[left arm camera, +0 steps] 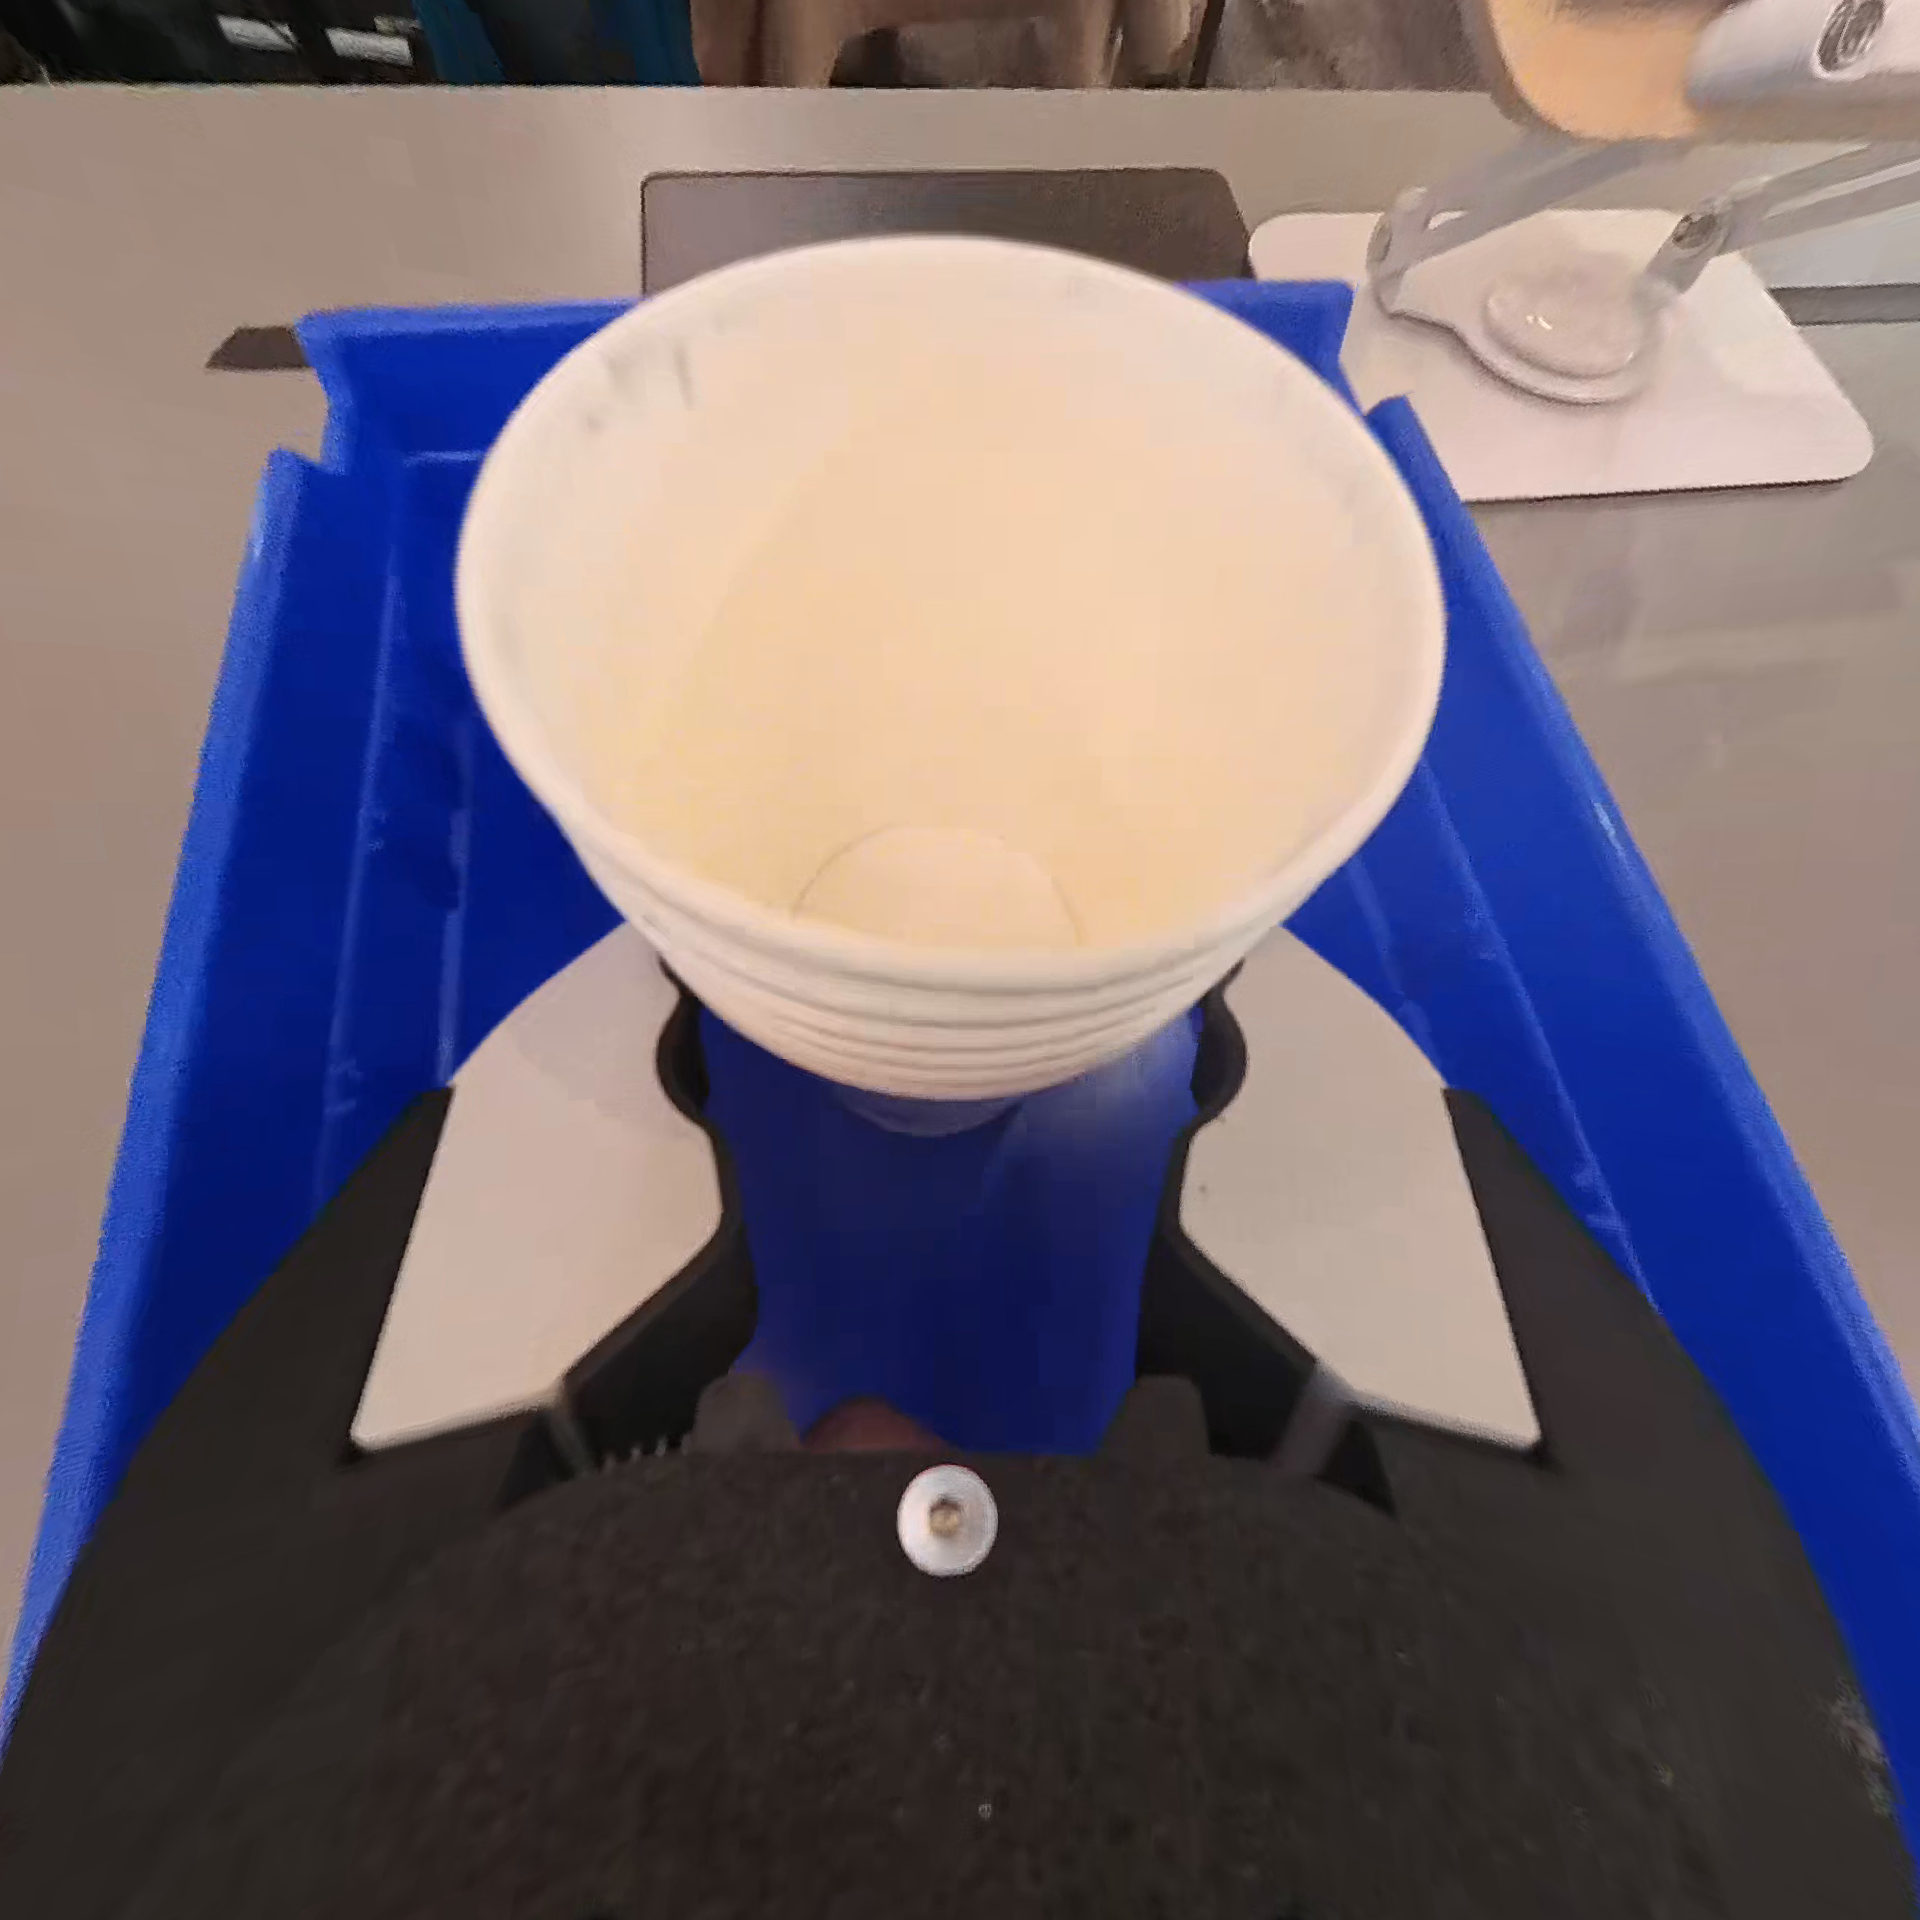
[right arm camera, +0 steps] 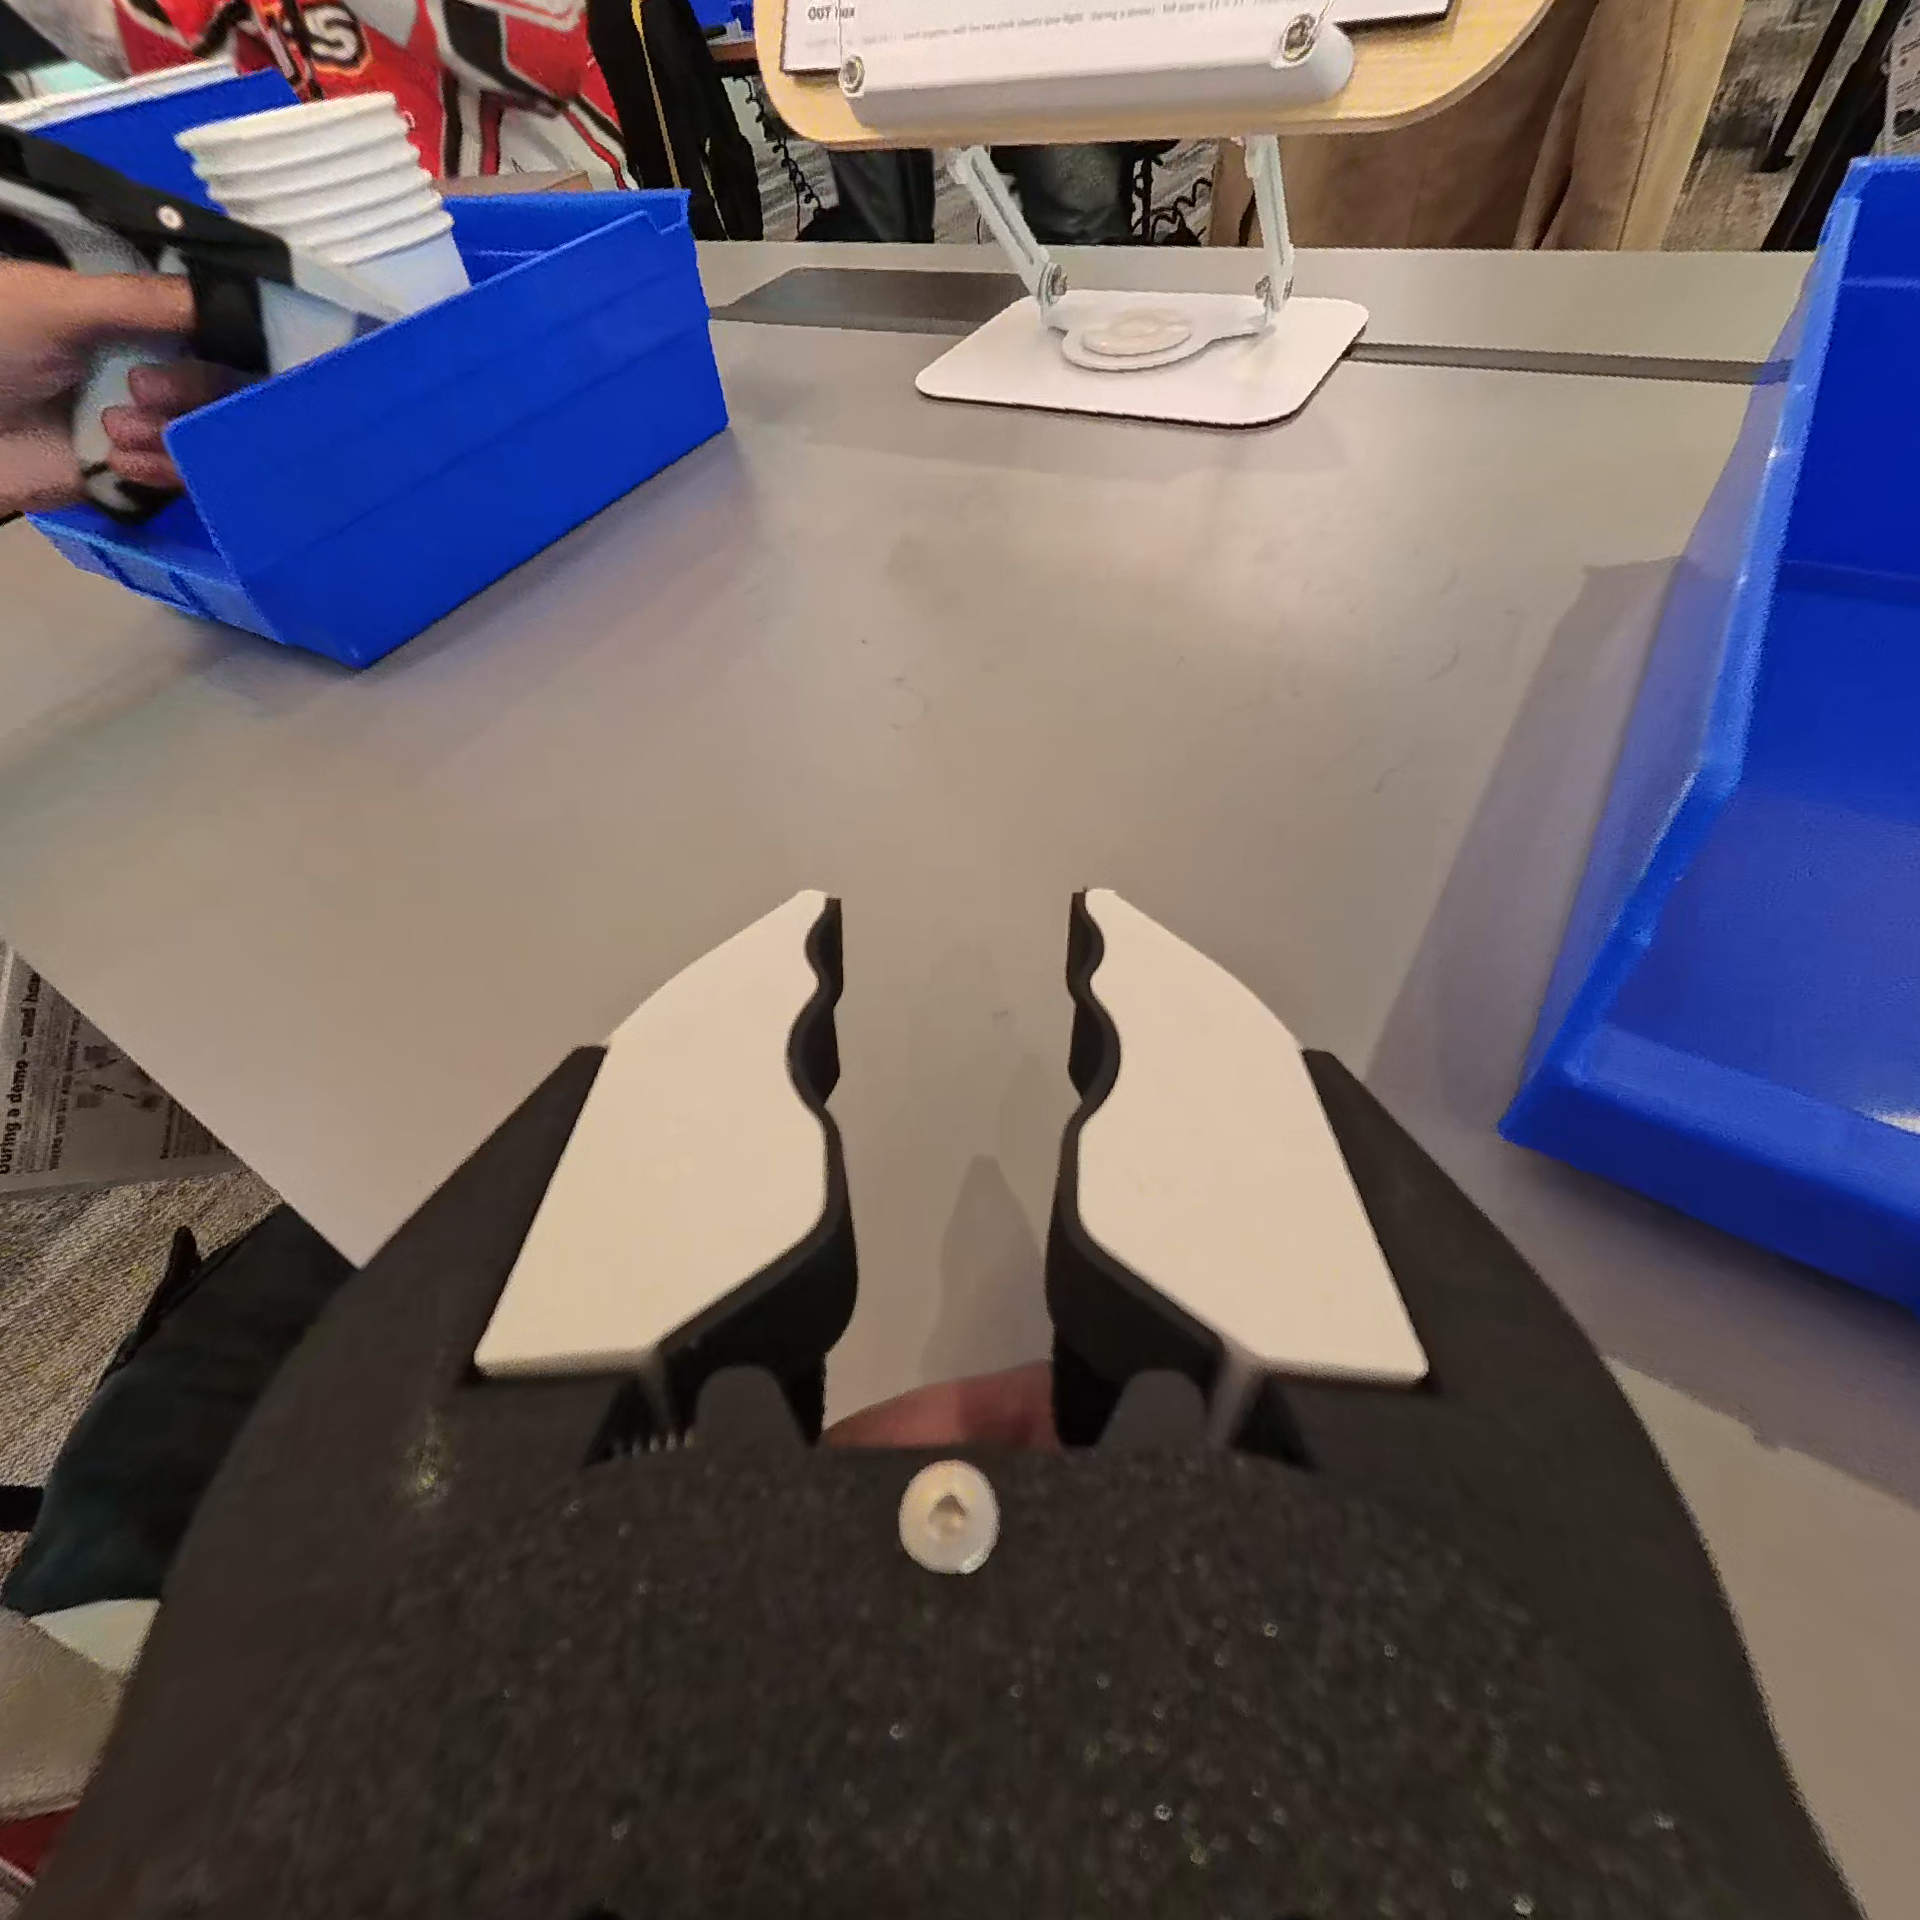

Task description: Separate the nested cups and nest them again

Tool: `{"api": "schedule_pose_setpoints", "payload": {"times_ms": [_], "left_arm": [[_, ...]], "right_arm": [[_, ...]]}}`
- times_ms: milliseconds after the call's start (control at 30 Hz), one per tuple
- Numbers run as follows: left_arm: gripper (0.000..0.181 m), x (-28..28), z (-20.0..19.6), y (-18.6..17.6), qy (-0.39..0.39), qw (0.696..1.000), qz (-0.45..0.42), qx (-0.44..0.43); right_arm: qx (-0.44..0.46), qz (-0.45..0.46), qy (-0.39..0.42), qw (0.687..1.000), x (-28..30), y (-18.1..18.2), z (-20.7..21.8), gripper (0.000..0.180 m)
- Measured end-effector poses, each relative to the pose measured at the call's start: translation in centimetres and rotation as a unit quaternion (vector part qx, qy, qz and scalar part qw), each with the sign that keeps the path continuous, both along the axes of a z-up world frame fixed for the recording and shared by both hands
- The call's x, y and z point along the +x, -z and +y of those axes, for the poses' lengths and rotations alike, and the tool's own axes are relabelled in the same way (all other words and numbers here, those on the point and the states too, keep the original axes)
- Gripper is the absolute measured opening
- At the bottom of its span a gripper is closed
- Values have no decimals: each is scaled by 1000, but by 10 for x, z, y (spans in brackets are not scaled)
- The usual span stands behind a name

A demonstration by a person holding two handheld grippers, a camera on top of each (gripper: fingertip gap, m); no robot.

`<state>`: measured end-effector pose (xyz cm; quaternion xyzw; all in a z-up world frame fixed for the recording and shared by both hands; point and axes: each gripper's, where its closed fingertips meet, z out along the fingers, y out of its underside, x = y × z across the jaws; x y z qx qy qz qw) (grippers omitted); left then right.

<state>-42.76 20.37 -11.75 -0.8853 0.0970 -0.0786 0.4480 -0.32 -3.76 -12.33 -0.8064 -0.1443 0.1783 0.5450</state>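
A stack of several nested white paper cups stands upright between my left gripper's fingers, its open mouth facing the camera. My left gripper is shut on the lower part of the stack and holds it over a blue bin. The right wrist view shows the same stack, held by the left gripper above that bin. My right gripper is open and empty, low over the grey table, well right of the cups.
A second blue bin stands at the right. A white stand with a flat base sits at the back of the table and also shows in the left wrist view. A hand holds the left gripper. People stand behind the table.
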Motion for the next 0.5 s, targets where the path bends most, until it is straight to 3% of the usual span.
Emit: {"api": "schedule_pose_setpoints", "payload": {"times_ms": [300,500], "left_arm": [[87,13,33,0,46,996,19,71],[86,24,8,-36,92,989,-29,113]], "right_arm": [[-10,6,3,1000,6,5,2,39],[5,-1,-7,1000,5,-7,1,38]]}}
